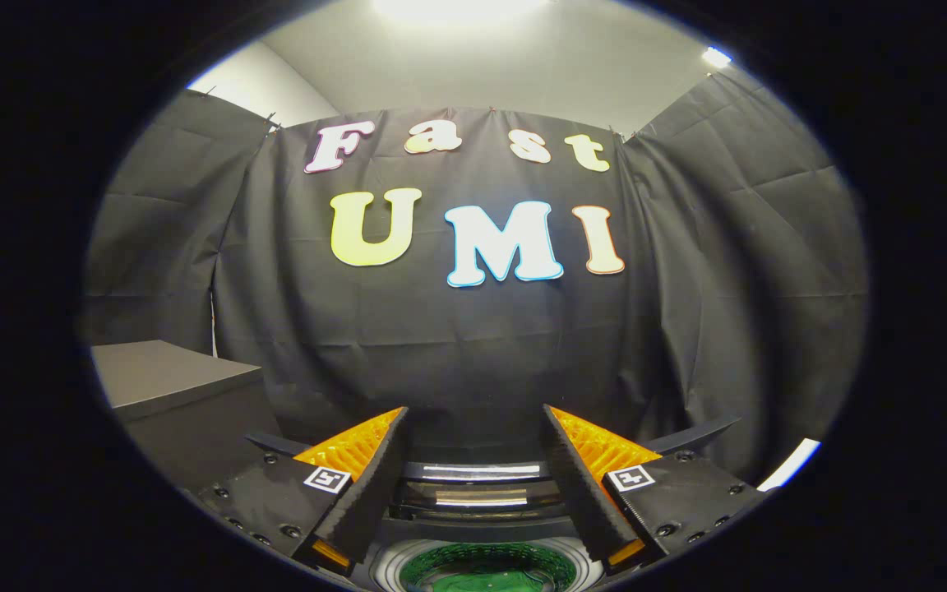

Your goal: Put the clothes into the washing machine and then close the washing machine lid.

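Note:
My gripper (473,423) is open, its two fingers spread wide with nothing between them, held high and level toward the booth wall. Below and between the fingers lies the top of the washing machine (482,506), with its dark lid (473,477) raised at the back edge. The round drum opening (486,567) shows under the fingers, and green cloth (482,580) lies inside it.
A dark box-like cabinet (169,382) stands to the left of the machine, its flat top about level with the fingers. The black cloth wall hangs close behind the machine. A white strip (790,464) shows low to the right.

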`<state>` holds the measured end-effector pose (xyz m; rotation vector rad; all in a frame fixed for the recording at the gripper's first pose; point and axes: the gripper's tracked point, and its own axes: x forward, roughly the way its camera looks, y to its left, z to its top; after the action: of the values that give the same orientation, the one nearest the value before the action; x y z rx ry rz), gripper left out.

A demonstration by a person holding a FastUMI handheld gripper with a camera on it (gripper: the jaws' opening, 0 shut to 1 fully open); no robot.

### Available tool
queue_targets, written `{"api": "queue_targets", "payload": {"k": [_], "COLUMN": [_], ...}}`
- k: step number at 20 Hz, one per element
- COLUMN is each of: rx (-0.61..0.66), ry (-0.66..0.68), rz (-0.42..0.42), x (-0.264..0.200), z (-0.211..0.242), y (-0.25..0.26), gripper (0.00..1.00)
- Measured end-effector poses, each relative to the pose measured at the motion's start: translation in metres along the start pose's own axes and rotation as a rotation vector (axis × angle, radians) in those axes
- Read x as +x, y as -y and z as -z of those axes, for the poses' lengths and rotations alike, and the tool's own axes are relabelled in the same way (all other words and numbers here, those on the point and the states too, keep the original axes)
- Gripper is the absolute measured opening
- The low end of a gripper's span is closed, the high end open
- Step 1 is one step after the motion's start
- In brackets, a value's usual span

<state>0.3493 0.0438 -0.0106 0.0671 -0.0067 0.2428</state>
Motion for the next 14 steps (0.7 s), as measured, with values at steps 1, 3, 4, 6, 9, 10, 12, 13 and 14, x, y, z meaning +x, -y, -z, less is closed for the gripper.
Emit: {"api": "queue_targets", "payload": {"k": [1,3,4,6,9,10,12,13,14], "rx": [0.0,-0.011,-0.017,-0.043,-0.061,-0.059,-0.055,-0.053,-0.055], "ry": [0.0,-0.014,-0.026,-0.052,-0.093,-0.103,-0.118,-0.121,-0.119], "rz": [-0.001,-0.007,-0.016,-0.034,-0.059,-0.066,-0.071,-0.074,-0.075], "x": [-0.01,-0.03,-0.039,-0.059,-0.091,-0.103,-0.128,-0.14,-0.154], "z": [0.004,0.019,0.026,0.041,0.061,0.065,0.072,0.073,0.073], "y": [-0.001,-0.002,-0.003,-0.005,-0.007,-0.008,-0.008,-0.009,-0.009], "gripper": [0.98,0.98,0.98,0.98,0.98,0.98,0.98,0.98,0.98]}}
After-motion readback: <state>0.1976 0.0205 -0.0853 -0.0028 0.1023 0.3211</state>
